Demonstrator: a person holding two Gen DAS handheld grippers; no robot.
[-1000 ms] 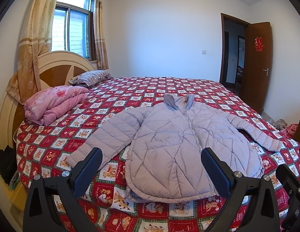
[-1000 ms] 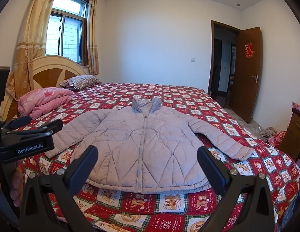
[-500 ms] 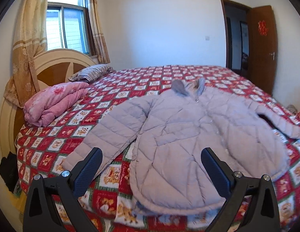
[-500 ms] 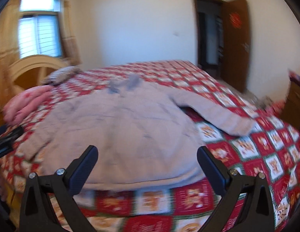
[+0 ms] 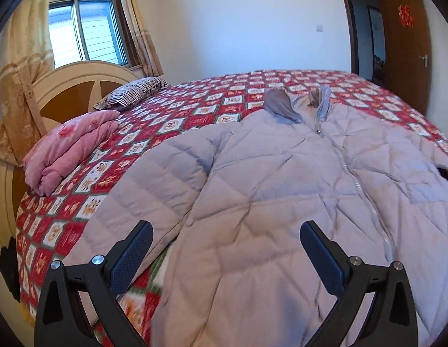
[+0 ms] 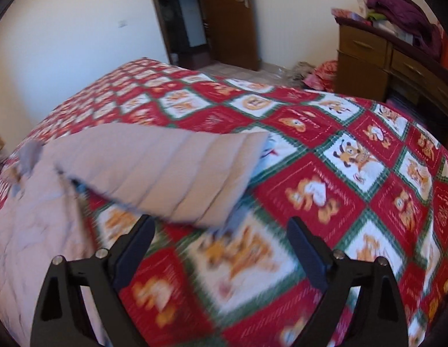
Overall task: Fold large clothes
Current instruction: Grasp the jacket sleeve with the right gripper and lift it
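A pale lilac quilted puffer jacket (image 5: pixel 281 190) lies front up and zipped on the red patterned bedspread (image 5: pixel 195 115), collar toward the far side. My left gripper (image 5: pixel 224 248) is open and empty, just above the jacket's lower left body beside its left sleeve (image 5: pixel 143 190). In the right wrist view, the jacket's right sleeve (image 6: pixel 172 170) stretches out over the bedspread (image 6: pixel 339 202). My right gripper (image 6: pixel 221 240) is open and empty, close above the bed just short of the sleeve's cuff end.
A folded pink quilt (image 5: pixel 70 150) and a striped pillow (image 5: pixel 131 92) lie by the headboard (image 5: pixel 65 92) at left. A wooden dresser (image 6: pixel 397 66) piled with clothes stands right of the bed. An open door (image 6: pixel 229 20) is at the far side.
Both grippers have moved forward and down toward the bed. The left one closed in on the jacket's body; the right one swung right toward the right sleeve. Both stayed open.
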